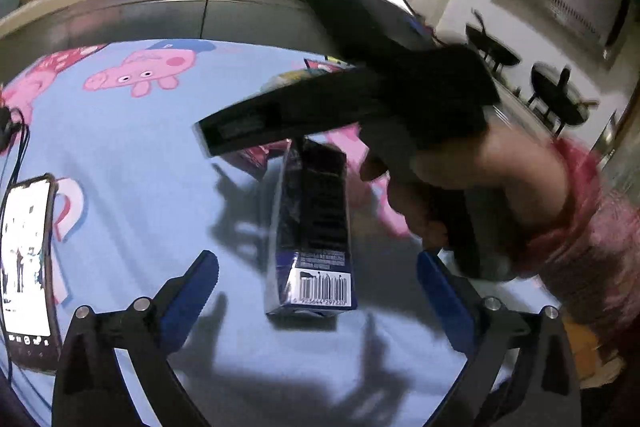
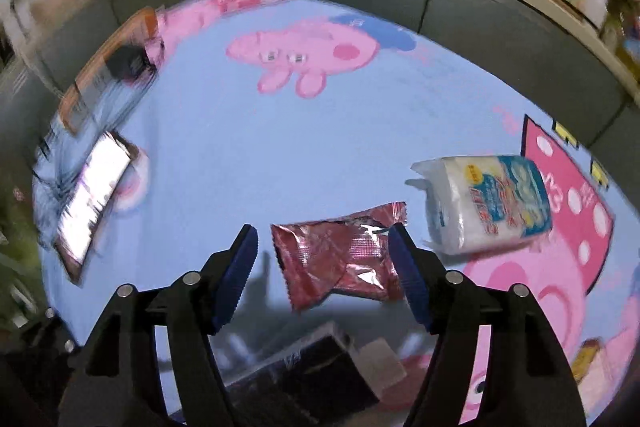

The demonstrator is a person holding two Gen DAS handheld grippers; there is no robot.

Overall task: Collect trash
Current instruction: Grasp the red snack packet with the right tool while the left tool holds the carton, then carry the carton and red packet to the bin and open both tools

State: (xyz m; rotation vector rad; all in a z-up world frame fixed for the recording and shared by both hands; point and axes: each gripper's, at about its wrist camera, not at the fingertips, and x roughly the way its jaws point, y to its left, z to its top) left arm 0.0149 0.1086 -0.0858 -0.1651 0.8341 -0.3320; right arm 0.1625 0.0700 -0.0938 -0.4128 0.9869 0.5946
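the left gripper [image 1: 316,283] hangs over a blue cloth [image 1: 132,155] printed with pink pigs, its blue-padded fingers [image 1: 196,287] spread wide and holding nothing. between them, a little further out, a dark carton [image 1: 316,227] stands on the cloth with its barcode end nearest the camera; neither pad touches it. a lit phone [image 1: 26,267] lies at the near left edge of the cloth. from the right, the right gripper's [image 1: 216,135] black body reaches across above the carton, held by a hand [image 1: 460,187] in a pink sleeve; that part of the view is blurred.

in the right wrist view the right gripper [image 2: 324,267] also stands open, its fingers [image 2: 236,275] apart and empty. a crumpled red foil wrapper [image 2: 340,259] lies on the cloth between the pads; whether the right pad touches its edge cannot be told. to the right of it, near but apart, sits a white tissue pack [image 2: 488,203] with a blue label. the carton [image 2: 312,371] shows at the near edge, below the fingers. the phone [image 2: 92,203] lies far left, and a clear tray [image 2: 104,83] with an orange rim sits beyond it, blurred.
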